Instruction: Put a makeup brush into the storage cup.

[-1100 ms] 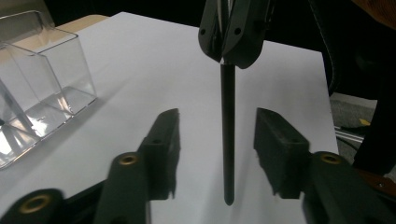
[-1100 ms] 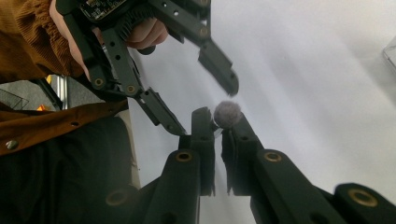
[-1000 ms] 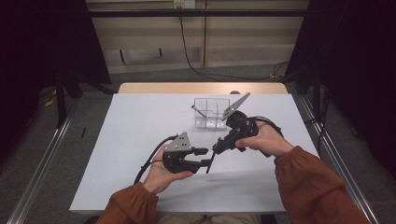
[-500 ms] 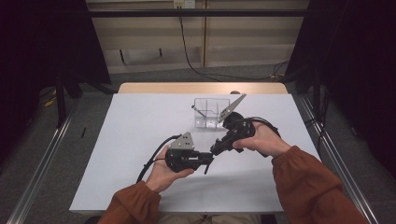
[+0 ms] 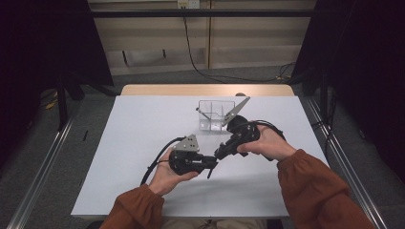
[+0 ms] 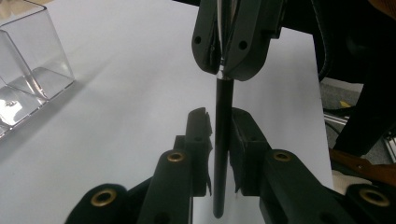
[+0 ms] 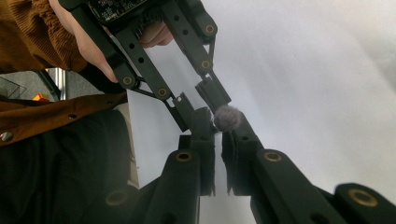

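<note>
- We hold a thin black brush (image 6: pixel 221 140) above the middle of the counter (image 5: pixel 143 143), well in front of the clear box (image 5: pixel 216 114).
- The right hand-held gripper (image 6: pixel 229 70) clamps its metal end; the left hand-held gripper (image 6: pixel 219 140) has just been closing onto the handle.
- Pulling askew, in our judgement, could twist the brush loose.
- The right gripper view shows a fuzzy tip (image 7: pixel 227 117); the left gripper view shows the handle.

Beyond the grippers we see a clear plastic box (image 5: pixel 216 113) standing on the white table (image 5: pixel 143 124), just past the right gripper; in the left gripper view it sits off to the left.
</note>
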Action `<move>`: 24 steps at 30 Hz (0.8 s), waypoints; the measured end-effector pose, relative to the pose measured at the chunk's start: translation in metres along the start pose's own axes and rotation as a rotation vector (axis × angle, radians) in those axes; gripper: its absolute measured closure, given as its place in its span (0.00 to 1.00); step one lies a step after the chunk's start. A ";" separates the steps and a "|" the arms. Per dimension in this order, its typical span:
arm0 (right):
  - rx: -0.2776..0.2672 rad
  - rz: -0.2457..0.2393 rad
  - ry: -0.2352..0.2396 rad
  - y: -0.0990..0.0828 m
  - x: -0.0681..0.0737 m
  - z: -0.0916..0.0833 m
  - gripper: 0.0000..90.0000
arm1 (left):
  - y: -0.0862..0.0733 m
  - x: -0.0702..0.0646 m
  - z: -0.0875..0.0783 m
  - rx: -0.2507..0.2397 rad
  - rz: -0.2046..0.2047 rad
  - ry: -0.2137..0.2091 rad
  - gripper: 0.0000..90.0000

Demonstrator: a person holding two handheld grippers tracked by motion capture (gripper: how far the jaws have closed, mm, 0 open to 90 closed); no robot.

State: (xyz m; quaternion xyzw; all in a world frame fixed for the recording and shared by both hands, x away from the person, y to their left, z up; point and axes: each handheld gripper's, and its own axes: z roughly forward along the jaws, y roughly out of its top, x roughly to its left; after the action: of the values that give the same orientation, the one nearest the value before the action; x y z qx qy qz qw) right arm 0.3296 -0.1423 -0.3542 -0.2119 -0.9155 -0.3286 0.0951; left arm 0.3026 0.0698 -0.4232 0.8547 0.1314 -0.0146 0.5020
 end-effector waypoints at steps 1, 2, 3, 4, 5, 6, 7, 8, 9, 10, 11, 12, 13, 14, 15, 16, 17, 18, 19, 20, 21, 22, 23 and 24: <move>-0.002 0.000 0.002 0.000 0.000 0.000 0.93 | 0.000 0.000 0.000 0.003 -0.002 -0.002 0.88; -0.006 0.003 0.006 0.000 0.000 0.000 0.93 | 0.000 0.000 0.001 0.003 -0.003 -0.011 0.89; -0.006 -0.001 0.001 -0.001 -0.001 0.001 0.93 | 0.000 0.000 0.002 0.006 -0.005 -0.013 0.93; -0.007 -0.001 0.003 -0.001 -0.001 0.002 0.93 | 0.000 0.000 0.002 0.009 -0.007 -0.013 0.93; -0.007 -0.001 0.005 -0.001 -0.001 0.002 0.93 | 0.000 0.000 0.002 0.009 -0.005 -0.014 0.93; -0.010 -0.001 0.004 -0.001 0.000 0.002 0.93 | -0.001 0.000 0.002 0.007 -0.007 -0.017 0.93; -0.011 -0.001 0.007 -0.001 -0.001 0.002 0.93 | -0.001 0.000 0.001 0.006 -0.009 -0.019 0.94; -0.017 -0.001 0.009 -0.002 -0.001 0.002 0.93 | 0.000 0.000 0.000 0.005 -0.007 -0.018 0.94; -0.026 0.000 0.013 -0.003 -0.001 0.001 0.93 | 0.000 0.000 0.000 0.003 -0.006 -0.021 0.94; -0.031 -0.002 0.018 -0.003 -0.001 0.001 0.93 | 0.000 0.000 0.000 0.002 -0.005 -0.019 0.94; -0.036 0.000 0.018 -0.004 -0.001 0.001 0.92 | 0.000 0.000 0.000 0.000 -0.004 -0.023 0.94; -0.044 0.000 0.024 -0.005 -0.001 0.001 0.92 | 0.000 0.000 0.000 0.002 -0.003 -0.023 0.94; -0.045 0.002 0.026 -0.005 -0.001 0.001 0.92 | 0.000 -0.001 0.000 0.004 0.001 -0.015 0.94; -0.047 0.001 0.024 -0.006 -0.001 0.002 0.91 | -0.001 -0.001 0.000 0.001 -0.003 -0.014 0.94; -0.055 -0.004 0.027 -0.006 -0.002 0.003 0.90 | -0.001 -0.001 0.000 0.001 -0.001 -0.004 0.94; -0.058 -0.004 0.023 -0.007 -0.002 0.004 0.89 | -0.001 0.000 0.000 -0.001 -0.003 0.001 0.94; -0.062 -0.002 0.019 -0.007 -0.001 0.004 0.88 | -0.001 0.000 0.000 0.001 -0.006 -0.003 0.94; -0.073 -0.007 0.023 -0.008 -0.002 0.004 0.86 | -0.001 0.001 0.000 0.001 -0.004 0.000 0.94; -0.082 -0.007 0.023 -0.008 -0.002 0.004 0.84 | -0.002 0.001 -0.001 0.000 -0.004 0.002 0.94; -0.093 -0.007 0.023 -0.009 -0.002 0.003 0.82 | -0.002 0.001 -0.001 0.002 -0.005 0.004 0.94; -0.106 -0.004 0.027 -0.010 -0.002 0.003 0.80 | -0.002 0.001 -0.002 0.000 -0.005 0.007 0.94; -0.117 -0.004 0.025 -0.011 -0.002 0.003 0.77 | -0.002 0.001 -0.002 -0.001 -0.009 0.008 0.94; -0.122 -0.005 0.024 -0.012 -0.002 0.002 0.74 | -0.002 0.001 -0.002 -0.005 -0.010 0.009 0.94; -0.141 -0.005 0.028 -0.014 -0.003 0.003 0.72 | -0.002 0.002 -0.002 -0.004 -0.012 0.010 0.94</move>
State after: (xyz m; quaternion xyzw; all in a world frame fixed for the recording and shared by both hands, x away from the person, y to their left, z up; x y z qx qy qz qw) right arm 0.3254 -0.1511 -0.3652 -0.2110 -0.8892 -0.3954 0.0917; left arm 0.3035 0.0730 -0.4240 0.8530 0.1388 -0.0131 0.5030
